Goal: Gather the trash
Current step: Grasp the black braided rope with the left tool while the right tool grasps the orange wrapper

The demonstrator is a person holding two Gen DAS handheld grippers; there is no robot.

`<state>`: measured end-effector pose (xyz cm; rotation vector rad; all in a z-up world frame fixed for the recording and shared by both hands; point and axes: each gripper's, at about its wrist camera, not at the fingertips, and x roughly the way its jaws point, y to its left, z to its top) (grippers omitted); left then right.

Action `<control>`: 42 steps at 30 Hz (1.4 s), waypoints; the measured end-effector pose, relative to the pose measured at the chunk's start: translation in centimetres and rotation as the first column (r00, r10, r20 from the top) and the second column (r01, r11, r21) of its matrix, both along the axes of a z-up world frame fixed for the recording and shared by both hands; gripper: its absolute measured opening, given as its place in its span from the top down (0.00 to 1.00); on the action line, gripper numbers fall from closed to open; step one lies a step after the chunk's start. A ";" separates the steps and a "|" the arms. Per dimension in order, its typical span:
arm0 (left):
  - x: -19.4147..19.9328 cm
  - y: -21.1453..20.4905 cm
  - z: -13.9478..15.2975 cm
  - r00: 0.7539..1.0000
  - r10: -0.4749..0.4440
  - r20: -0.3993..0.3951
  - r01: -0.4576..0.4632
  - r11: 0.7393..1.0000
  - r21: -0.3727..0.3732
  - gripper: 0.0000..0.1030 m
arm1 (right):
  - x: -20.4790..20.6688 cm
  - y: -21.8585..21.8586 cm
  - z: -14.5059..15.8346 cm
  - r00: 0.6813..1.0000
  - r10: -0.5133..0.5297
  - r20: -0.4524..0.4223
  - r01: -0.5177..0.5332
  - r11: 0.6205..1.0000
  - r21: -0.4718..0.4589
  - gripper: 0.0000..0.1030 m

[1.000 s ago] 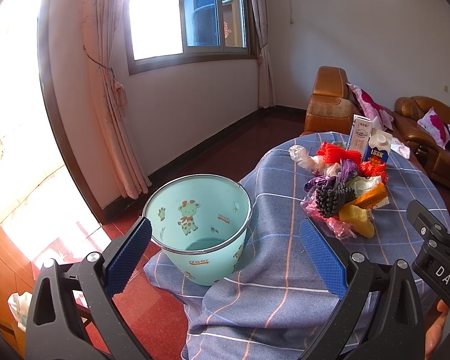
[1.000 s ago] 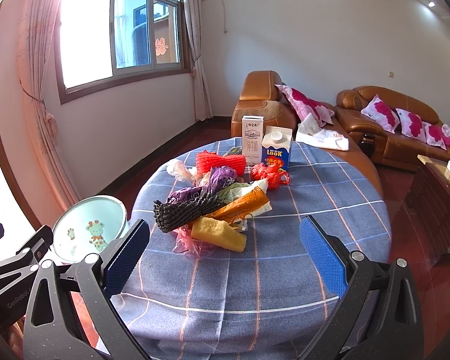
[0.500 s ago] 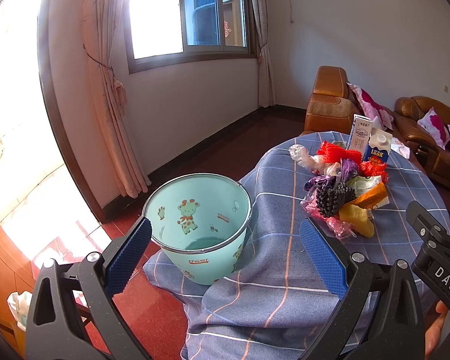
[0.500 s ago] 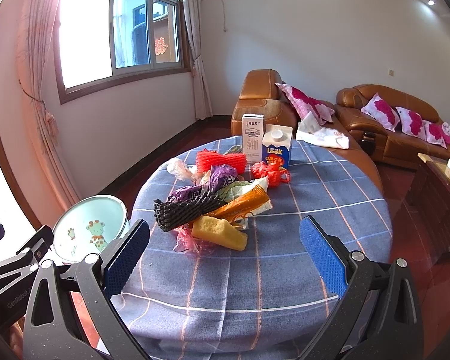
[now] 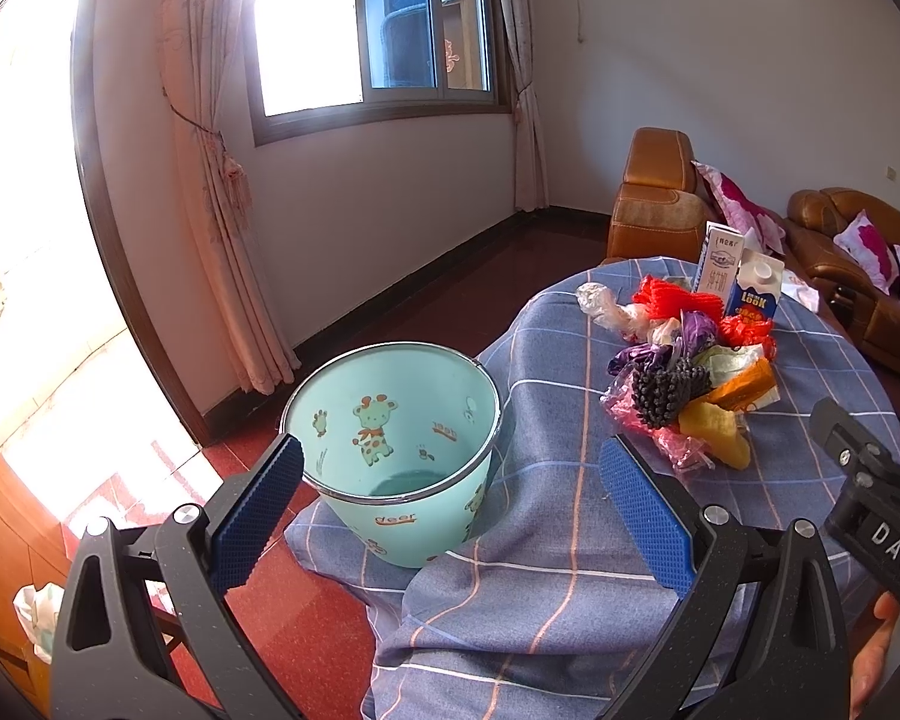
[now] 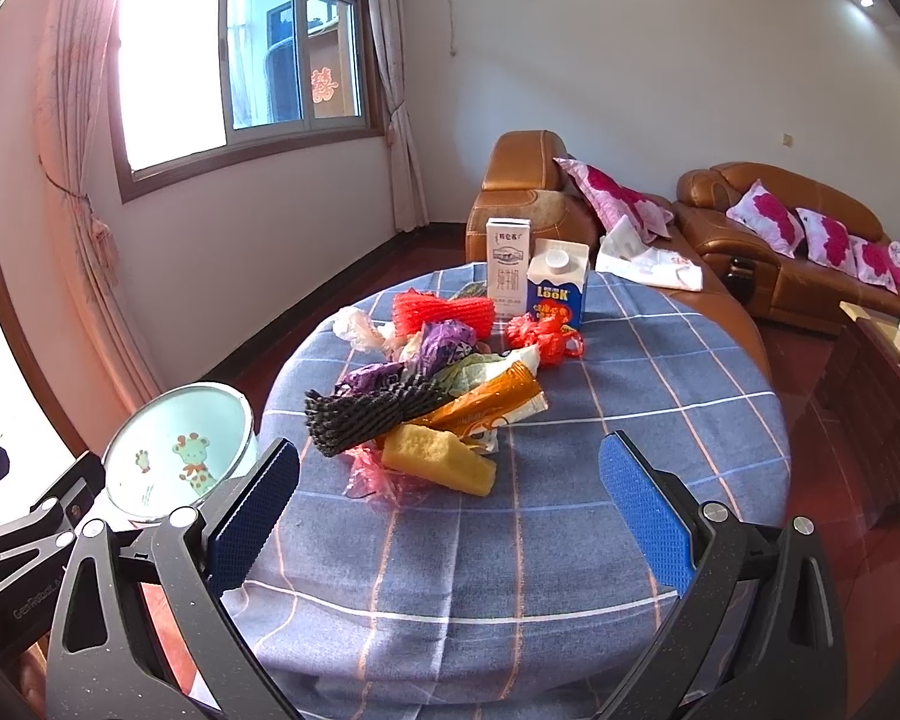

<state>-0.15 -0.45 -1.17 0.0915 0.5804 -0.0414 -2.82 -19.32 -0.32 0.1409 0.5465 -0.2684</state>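
A pile of trash lies on the round table [image 6: 660,420] with the blue checked cloth: a yellow sponge [image 6: 438,465], black foam net [image 6: 372,411], orange wrapper [image 6: 486,399], purple bag [image 6: 438,342], red foam net [image 6: 444,312] and two cartons [image 6: 555,288]. The pile also shows in the left wrist view [image 5: 684,378]. A mint bin [image 5: 396,450] with giraffe prints stands left of the table; its inside looks empty. My left gripper [image 5: 450,516] is open, above the bin's near rim. My right gripper [image 6: 450,516] is open and empty, short of the pile.
A brown leather armchair [image 6: 522,192] and sofa [image 6: 798,240] with pink cushions stand behind the table. A white cloth [image 6: 648,258] lies past the table's far edge. A wooden cabinet [image 6: 888,372] is at the right. Curtains [image 5: 222,180] and a window are on the left wall.
Both views have barely shifted; nothing was picked up or released.
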 end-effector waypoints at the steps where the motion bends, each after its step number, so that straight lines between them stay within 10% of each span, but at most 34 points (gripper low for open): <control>1: 0.1 -0.1 -0.2 1.000 -0.003 -0.006 0.003 1.000 0.003 0.06 | 0.0 -0.4 -0.2 1.000 -0.003 -0.002 0.003 1.000 0.000 0.04; 24: 8.9 -8.3 -4.0 0.966 -0.241 -0.095 0.243 0.970 0.010 0.07 | 8.4 -9.9 -7.0 0.987 -0.019 -0.162 0.038 0.992 0.116 0.22; 32: 12.8 -13.5 -6.0 0.923 -0.341 -0.180 0.349 0.937 0.016 0.28 | 13.5 -11.8 -8.1 0.982 0.003 -0.191 0.040 0.975 0.220 0.22; 40: 14.0 -14.6 -7.1 0.890 -0.401 -0.218 0.408 0.913 -0.014 0.76 | 15.7 -12.1 -10.5 0.965 0.056 -0.256 0.028 0.950 0.312 0.68; 42: 13.8 -14.6 -6.9 0.890 -0.410 -0.201 0.415 0.910 -0.019 0.77 | 15.4 -12.2 -10.2 0.966 0.054 -0.252 0.025 0.953 0.303 0.92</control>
